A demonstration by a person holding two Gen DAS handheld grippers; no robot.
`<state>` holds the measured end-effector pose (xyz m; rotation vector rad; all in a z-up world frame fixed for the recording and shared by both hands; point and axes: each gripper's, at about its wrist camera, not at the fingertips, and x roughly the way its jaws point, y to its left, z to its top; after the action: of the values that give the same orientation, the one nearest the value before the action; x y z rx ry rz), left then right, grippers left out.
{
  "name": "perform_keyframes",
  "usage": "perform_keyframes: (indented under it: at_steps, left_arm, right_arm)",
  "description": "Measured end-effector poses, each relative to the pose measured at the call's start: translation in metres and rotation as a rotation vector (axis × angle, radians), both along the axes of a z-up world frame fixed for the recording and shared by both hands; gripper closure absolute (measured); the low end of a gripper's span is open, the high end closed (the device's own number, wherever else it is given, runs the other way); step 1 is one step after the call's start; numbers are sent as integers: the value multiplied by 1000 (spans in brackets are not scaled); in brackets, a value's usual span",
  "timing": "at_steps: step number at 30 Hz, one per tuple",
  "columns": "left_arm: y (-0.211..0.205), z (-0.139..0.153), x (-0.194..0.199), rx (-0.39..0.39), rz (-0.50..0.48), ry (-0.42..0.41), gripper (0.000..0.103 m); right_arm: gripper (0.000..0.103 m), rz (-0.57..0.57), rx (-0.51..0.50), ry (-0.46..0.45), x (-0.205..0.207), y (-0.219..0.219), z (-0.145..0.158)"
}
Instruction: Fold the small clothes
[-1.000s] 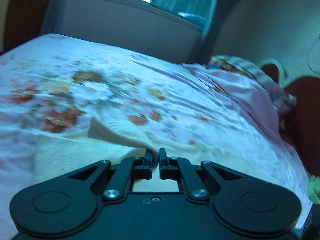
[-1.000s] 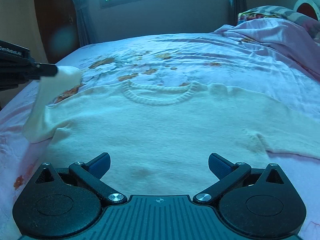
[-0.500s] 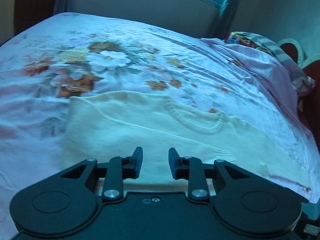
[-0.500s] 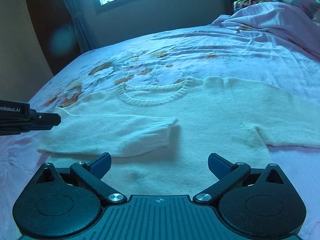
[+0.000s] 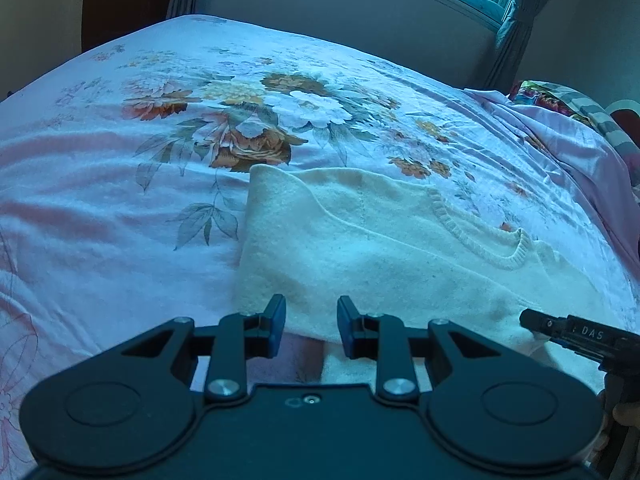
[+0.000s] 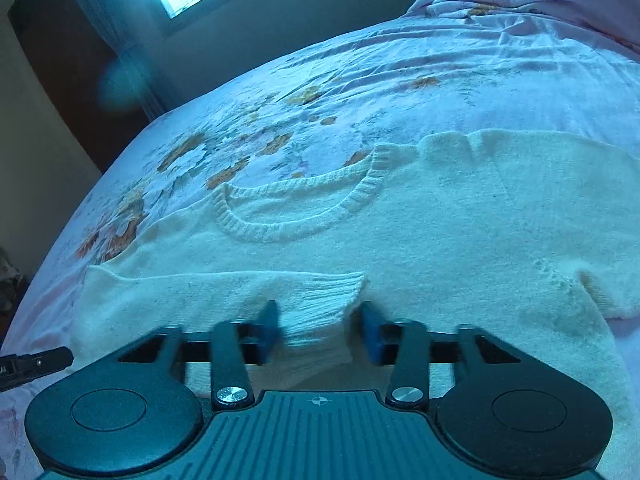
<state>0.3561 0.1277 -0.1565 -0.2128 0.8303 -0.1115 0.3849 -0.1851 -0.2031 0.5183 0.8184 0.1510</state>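
Tongs on the right (image 6: 316, 330) are closing, their blue pads on either side of the ribbed cuff (image 6: 320, 304) of the folded-in sleeve, not yet pressing it. The left tongs (image 5: 311, 326) stand partly open over the near left edge of the cream sweater (image 5: 360, 240), holding nothing. The sweater lies flat on the floral bed sheet (image 5: 120, 184), neckline (image 6: 296, 216) toward the far side, 1 sleeve folded across its front. The other sleeve (image 6: 560, 184) lies stretched out to the right.
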Motion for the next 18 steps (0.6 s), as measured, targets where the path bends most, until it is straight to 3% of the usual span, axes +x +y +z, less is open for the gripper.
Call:
perform_keyframes:
  at_steps: [3,9,13,18]
  left_arm:
    - [-6,0,-2,21,-8,-11,77]
    - [-28,4,-4,21,-55,-32,77]
    - [-48,1,-8,15,-91,-35,77]
    - [-64,-8,-13,16,-118,-9,77]
  right_arm:
    - [93,9,68,-8,-8,-5,0]
    - [94,-48,-4,-96,-50,-23,30]
    - [94,-107,-49,-82,-76,-50,31]
    - [94,-169,-27,-16,-90,-76,14]
